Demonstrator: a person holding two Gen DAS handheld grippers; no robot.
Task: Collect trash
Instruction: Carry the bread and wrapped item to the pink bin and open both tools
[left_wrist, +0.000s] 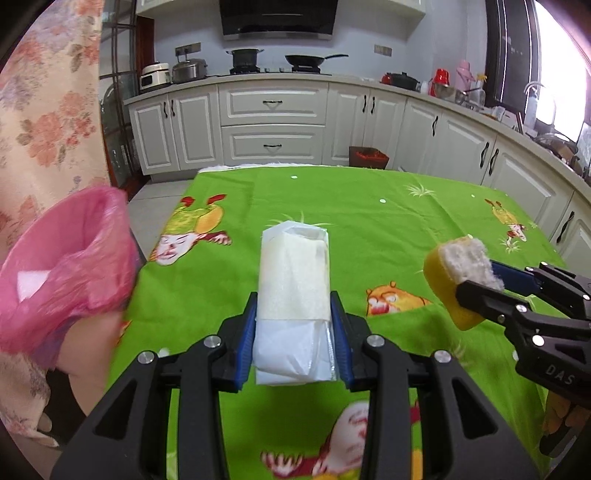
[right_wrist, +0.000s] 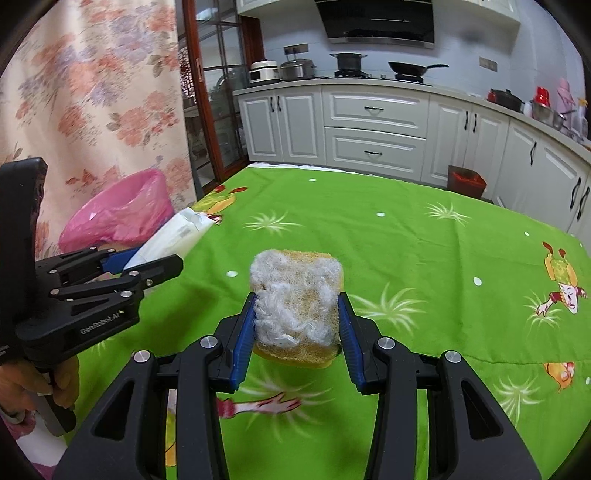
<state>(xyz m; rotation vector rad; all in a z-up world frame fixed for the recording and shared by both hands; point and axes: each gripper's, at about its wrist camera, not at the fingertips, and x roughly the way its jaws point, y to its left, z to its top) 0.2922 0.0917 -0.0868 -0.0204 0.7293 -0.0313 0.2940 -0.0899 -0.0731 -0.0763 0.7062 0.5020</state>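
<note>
My left gripper (left_wrist: 293, 314) is shut on a white plastic tissue pack (left_wrist: 293, 280), held above the green tablecloth (left_wrist: 369, 221). It also shows in the right wrist view (right_wrist: 173, 236), at the left. My right gripper (right_wrist: 297, 314) is shut on a worn yellow sponge (right_wrist: 295, 295) with a frayed white scouring face. The sponge also shows in the left wrist view (left_wrist: 454, 273), at the right. A bin lined with a pink bag (left_wrist: 62, 266) stands beyond the table's left edge; it also shows in the right wrist view (right_wrist: 122, 210).
A floral curtain (right_wrist: 92, 92) hangs at the left behind the pink bin. White kitchen cabinets (left_wrist: 273, 122) run along the back and right. A small dark red bin (right_wrist: 466, 181) stands on the floor past the table's far edge.
</note>
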